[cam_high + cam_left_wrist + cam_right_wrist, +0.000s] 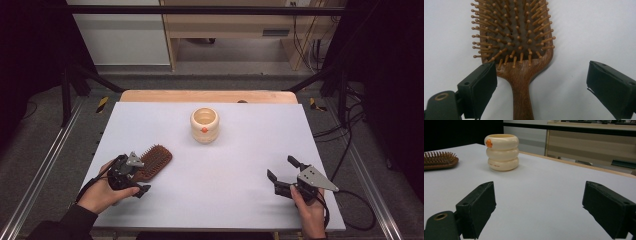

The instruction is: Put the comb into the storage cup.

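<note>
So the left gripper (541, 82) hangs wide open over the brown wooden paddle hairbrush's (519, 50) handle, not gripping it. The right gripper (537, 207) is wide open too, holding nothing above the white table (235, 165).

Both grippers, the left gripper (136, 176) and the right gripper (281, 174), are black with blocky padded jaws. Each carries a grey three-cornered plate and trails a black cable. The person wears dark sleeves.

Laboratory or test workspace. Indicated by: black metal framing (200, 9) around a white-topped desk (250, 150), metal floor rails (37, 172), hazard-striped tape (102, 104), loose cables (345, 130) on grey flooring, plain wooden furniture (230, 25) against the rear wall.
</note>
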`<control>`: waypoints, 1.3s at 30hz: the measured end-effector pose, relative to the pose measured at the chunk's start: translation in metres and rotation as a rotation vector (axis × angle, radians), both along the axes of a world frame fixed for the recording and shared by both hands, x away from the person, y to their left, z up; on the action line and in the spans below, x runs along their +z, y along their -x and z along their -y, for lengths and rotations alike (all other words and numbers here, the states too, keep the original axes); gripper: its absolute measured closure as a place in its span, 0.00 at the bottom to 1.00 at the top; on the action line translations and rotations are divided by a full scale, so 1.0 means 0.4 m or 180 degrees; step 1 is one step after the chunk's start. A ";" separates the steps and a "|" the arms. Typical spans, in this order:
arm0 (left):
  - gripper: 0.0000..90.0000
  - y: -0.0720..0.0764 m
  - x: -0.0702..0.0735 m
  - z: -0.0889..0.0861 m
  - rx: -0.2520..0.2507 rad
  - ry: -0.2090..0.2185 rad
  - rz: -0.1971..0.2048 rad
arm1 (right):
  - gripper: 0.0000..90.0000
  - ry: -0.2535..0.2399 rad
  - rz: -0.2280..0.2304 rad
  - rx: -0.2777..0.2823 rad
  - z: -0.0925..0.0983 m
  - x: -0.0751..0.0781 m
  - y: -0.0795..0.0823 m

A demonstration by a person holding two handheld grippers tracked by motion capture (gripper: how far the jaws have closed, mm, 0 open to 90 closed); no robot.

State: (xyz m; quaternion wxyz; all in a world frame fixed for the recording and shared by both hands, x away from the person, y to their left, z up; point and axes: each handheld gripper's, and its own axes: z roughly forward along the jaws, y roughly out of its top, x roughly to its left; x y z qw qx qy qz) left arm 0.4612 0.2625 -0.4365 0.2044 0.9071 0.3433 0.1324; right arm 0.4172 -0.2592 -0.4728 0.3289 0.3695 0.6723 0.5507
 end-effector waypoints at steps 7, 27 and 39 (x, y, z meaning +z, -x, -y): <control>0.18 -0.015 0.008 -0.022 0.0070 -0.0060 -0.0054 | 0.12 0.0001 -0.0004 -0.0001 0.000 0.000 0.000; 0.55 -0.033 -0.012 -0.072 0.0208 -0.0035 -0.0445 | 0.12 -0.0001 -0.0014 -0.0026 0.002 0.000 0.000; 0.68 -0.042 -0.024 -0.062 0.0189 -0.0079 -0.0527 | 0.12 -0.0001 -0.0029 -0.0021 0.001 -0.001 0.000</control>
